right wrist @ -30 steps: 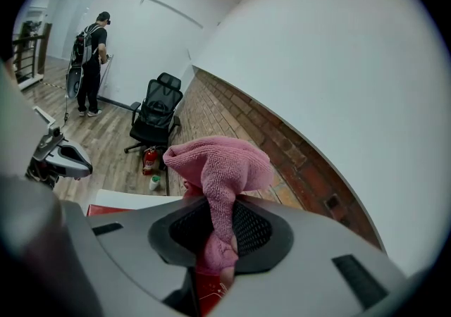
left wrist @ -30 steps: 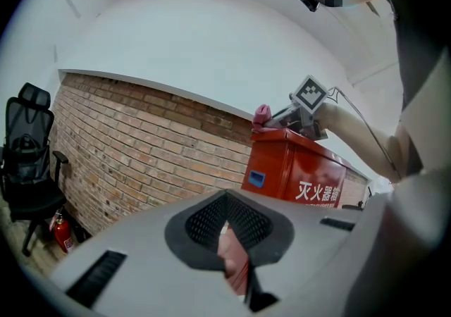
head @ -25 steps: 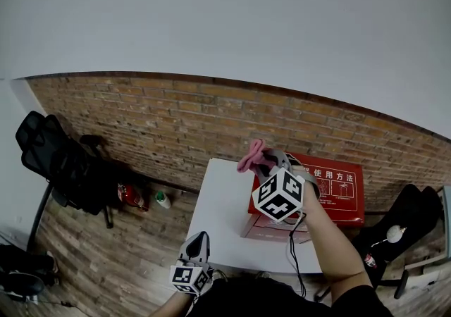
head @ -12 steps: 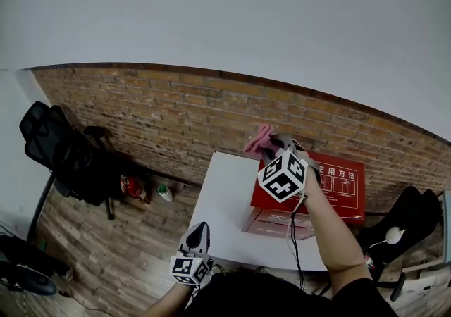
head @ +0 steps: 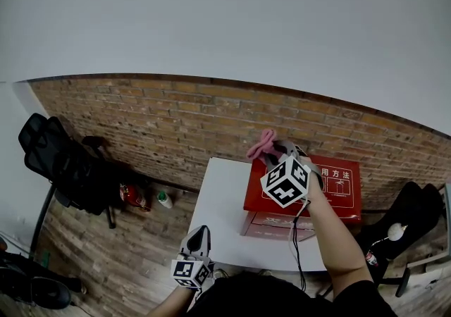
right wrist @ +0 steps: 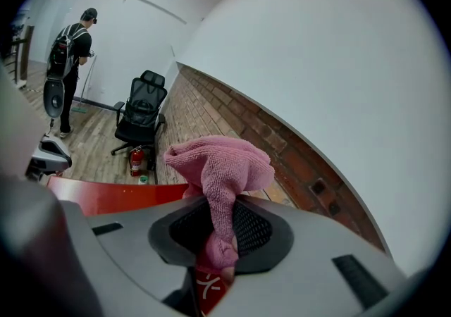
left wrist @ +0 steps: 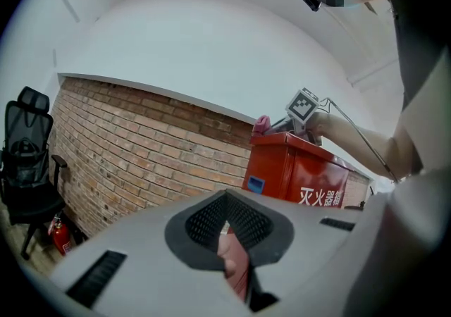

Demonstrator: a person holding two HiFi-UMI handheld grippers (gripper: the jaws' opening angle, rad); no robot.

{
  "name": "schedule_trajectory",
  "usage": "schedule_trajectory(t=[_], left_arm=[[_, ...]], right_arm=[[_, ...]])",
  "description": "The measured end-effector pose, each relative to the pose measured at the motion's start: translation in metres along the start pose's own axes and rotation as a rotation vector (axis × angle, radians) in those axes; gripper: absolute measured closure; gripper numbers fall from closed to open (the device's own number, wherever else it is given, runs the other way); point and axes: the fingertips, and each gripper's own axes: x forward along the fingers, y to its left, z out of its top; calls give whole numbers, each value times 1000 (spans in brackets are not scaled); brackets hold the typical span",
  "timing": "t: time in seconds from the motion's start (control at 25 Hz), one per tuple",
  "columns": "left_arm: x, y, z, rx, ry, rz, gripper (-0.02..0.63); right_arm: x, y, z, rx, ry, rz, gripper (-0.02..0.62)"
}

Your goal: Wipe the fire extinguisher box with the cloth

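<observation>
Presently, cloth inside right hand-held gripper

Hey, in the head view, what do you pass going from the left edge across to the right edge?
Black chair → fire extinguisher → bottle → left gripper → cloth → second chair. The table and red box are left out, since they overlap the others.

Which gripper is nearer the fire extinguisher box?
Right. The right gripper, holding the cloth, is at the box's top edge; the left gripper is by the table's near left corner.
</observation>
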Motion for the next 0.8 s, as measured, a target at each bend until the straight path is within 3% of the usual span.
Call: schedule_trajectory(t=[0.8], left_arm=[[27,-29,-11,27,34,-55,589]], right_arm=[[-23,-30,-50,19,58,-3,511]])
